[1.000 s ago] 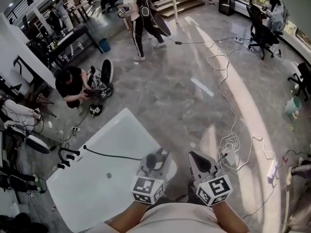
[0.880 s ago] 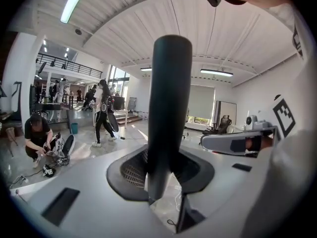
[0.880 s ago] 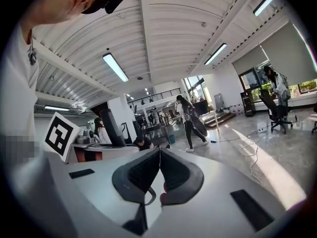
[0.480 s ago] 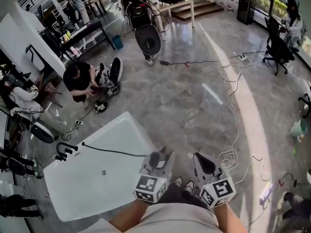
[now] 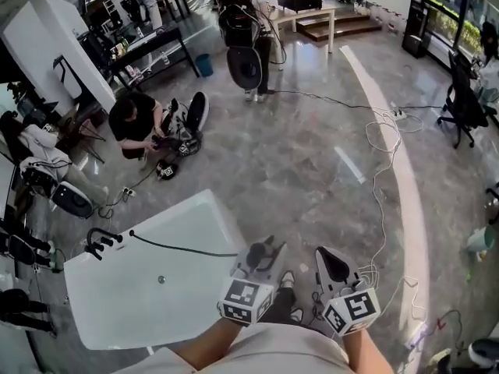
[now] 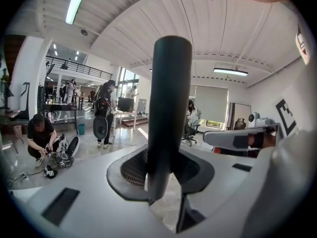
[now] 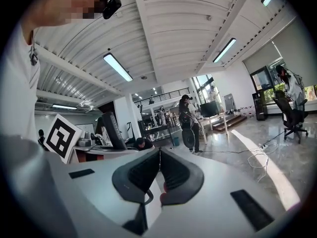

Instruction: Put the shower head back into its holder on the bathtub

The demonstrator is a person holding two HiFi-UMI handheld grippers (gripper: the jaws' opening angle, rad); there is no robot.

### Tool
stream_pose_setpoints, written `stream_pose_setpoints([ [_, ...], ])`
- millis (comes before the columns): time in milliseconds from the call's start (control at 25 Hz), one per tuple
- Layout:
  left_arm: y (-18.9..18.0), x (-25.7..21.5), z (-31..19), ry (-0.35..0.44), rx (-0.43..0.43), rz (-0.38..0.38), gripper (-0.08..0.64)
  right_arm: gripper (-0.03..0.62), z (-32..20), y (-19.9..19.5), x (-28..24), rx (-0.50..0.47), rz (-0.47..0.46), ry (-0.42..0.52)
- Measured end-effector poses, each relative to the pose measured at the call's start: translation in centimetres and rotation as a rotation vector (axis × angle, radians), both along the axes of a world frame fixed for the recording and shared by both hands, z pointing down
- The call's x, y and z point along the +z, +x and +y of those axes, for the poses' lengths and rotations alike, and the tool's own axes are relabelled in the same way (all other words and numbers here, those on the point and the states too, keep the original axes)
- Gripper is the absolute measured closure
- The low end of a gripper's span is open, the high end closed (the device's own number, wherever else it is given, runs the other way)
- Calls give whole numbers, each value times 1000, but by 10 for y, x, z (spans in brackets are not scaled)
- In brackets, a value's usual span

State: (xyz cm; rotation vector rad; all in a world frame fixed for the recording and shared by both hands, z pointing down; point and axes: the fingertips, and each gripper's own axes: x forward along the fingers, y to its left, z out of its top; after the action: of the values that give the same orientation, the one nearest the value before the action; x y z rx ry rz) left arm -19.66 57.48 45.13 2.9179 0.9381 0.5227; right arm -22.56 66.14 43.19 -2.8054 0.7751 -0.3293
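**Grip.** Your left gripper (image 5: 260, 255) has its jaws clamped on the dark handle of the shower head (image 6: 168, 108), which stands upright between them in the left gripper view. Your right gripper (image 5: 334, 265) is clenched on nothing, its jaws pressed together.

**Position.** The shower head sits at lower centre of the head view, just off the right end of the white bathtub (image 5: 181, 213). Its black hose (image 5: 183, 246) trails left across the tub to the dark fittings (image 5: 101, 244) at lower left. The holder is presumably among those fittings, but it is too small to make out. The head is well apart from them.

**Recommendation.**
- Carry the head leftward over the tub, following the hose so the slack folds into the basin and does not drag on the rim.
- Hold the clamp firm and keep the handle upright until you see the cradle plainly.
- Line the handle up with the cradle before lowering.
- Release only once the head is seated.
- Keep your right gripper free to steady the hose.
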Motion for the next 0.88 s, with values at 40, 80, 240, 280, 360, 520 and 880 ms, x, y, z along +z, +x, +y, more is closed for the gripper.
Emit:
stream_pose_setpoints([
  [40, 11, 0, 0, -3, -5, 0, 443, 577, 0, 12, 0, -6, -2, -3],
  [80, 23, -1, 1, -5, -10, 0, 443, 577, -1, 24, -1, -12, -4, -5],
  [240, 70, -2, -7, -11, -26, 3, 443, 577, -11, 71, -1, -34, -19, -17],
  [280, 81, 1, -11, -9, -31, 1, 443, 577, -16, 83, 1, -40, -28, -21],
  [360, 105, 4, -16, -8, -37, -7, 443, 577, -22, 106, 4, -50, -41, -27],
  [520, 144, -1, -28, -10, -53, -21, 443, 577, -37, 148, -2, -81, -50, -33],
  [880, 204, -16, -63, -12, -169, 5, 443, 577, -75, 227, -23, -213, 17, -29],
])
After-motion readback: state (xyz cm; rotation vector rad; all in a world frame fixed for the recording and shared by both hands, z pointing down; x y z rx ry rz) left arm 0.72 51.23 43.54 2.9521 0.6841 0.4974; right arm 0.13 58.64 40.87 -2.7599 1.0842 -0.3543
